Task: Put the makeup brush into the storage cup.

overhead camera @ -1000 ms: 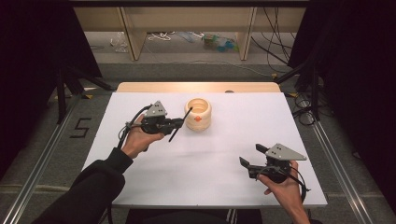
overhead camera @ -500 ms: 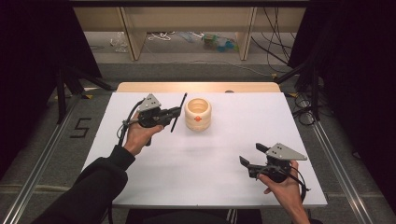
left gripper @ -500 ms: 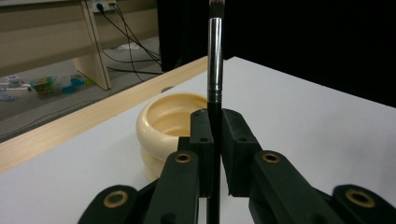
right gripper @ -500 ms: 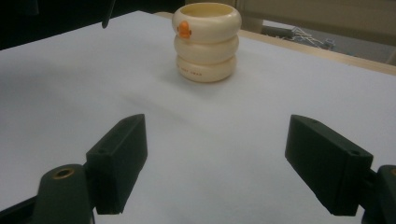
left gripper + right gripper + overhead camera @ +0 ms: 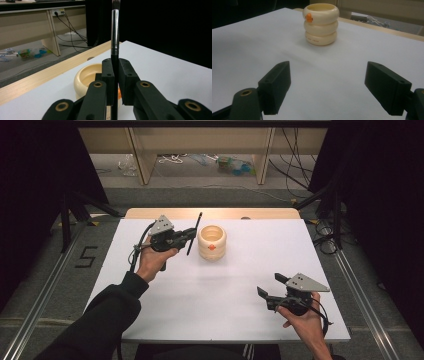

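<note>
A white table (image 5: 220,295) with a wooden strip along its far edge stands in a dark room, with a pale shelf unit and loose cables on the floor beyond. Toward the far left part of the table, the left gripper (image 5: 186,235) is held above the surface with its jaws clamped together on a black brush (image 5: 194,233). The brush's long axis runs nearly upright, tilted a little, with its metal ferrule and bristle end pointing up and away from the person. Just right of it, near the far edge, stands a cream ribbed cup (image 5: 212,241) with an orange mark. Near the front right corner, the right gripper (image 5: 272,285) has its jaws wide apart, holding nothing.
</note>
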Demonstrator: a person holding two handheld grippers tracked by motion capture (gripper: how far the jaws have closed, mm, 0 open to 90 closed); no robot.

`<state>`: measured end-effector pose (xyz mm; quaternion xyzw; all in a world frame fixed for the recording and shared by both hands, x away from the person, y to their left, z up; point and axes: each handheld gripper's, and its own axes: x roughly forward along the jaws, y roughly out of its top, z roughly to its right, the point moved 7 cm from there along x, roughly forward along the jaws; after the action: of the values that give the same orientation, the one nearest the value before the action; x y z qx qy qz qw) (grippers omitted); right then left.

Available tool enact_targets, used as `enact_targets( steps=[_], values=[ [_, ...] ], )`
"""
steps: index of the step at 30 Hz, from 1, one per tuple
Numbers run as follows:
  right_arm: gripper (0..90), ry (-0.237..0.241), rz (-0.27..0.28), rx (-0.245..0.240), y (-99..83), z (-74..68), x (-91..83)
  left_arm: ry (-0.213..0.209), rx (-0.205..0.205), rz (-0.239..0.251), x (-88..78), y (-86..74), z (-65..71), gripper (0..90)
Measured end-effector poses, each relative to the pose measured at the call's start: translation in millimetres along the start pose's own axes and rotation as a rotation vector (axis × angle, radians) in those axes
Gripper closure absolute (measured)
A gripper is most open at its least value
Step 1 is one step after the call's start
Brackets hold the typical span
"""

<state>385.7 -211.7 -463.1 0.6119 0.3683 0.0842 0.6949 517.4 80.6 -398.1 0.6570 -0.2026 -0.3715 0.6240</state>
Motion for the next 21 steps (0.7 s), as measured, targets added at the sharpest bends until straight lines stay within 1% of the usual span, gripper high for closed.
enact_targets(
  steps=[1, 2, 3, 6, 7, 8, 9, 14, 15, 17, 19, 21],
  values=[
    [21.8, -0.003, 0.008, 0.0, 0.4, 0.1, 0.2, 0.004, 0.0, 0.005, 1.1, 0.9, -1.0, 83.6],
    [21.8, -0.009, 0.013, -0.017, 1.0, 1.8, -0.1, 0.007, -0.003, 0.008, 1.7, 1.7, -1.6, 83.6],
    [21.8, -0.003, 0.003, -0.002, 0.3, 0.5, -0.3, 0.007, -0.008, 0.014, 2.8, 3.1, -2.6, 83.6],
    [21.8, 0.0, -0.001, 0.002, -0.1, -0.2, -0.1, 0.014, -0.007, 0.025, 3.4, 7.1, -5.3, 83.6],
    [21.8, 0.006, 0.02, 0.007, 0.7, -0.9, 1.5, 0.02, -0.018, 0.032, 3.7, 8.9, -7.1, 83.6],
    [21.8, -0.002, 0.007, 0.007, 0.4, -0.1, 0.0, 0.021, -0.028, 0.037, 4.3, 10.1, -8.9, 83.6],
    [21.8, -0.002, 0.003, 0.008, 0.2, 0.1, -0.3, 0.031, -0.038, 0.043, 5.7, 11.9, -11.4, 83.7],
    [21.8, -0.001, 0.003, 0.009, 0.2, 0.0, -0.2, 0.039, -0.036, 0.046, 10.8, 14.6, -13.4, 83.6],
    [21.8, 0.001, -0.001, 0.008, 0.0, -0.2, -0.4, 0.039, -0.024, 0.045, 11.5, 15.3, -13.3, 83.6],
    [21.8, -0.004, 0.005, 0.0, 0.3, 0.3, -0.2, 0.041, -0.021, 0.048, 12.8, 17.5, -12.9, 83.6],
    [21.8, -0.002, 0.002, 0.001, 0.2, 0.3, -0.4, 0.041, -0.029, 0.058, 15.1, 20.9, -12.9, 83.6],
    [21.8, -0.01, 0.007, -0.008, 0.9, 1.5, -0.9, 0.045, -0.021, 0.075, 20.4, 25.1, -13.1, 83.6]
  ],
)
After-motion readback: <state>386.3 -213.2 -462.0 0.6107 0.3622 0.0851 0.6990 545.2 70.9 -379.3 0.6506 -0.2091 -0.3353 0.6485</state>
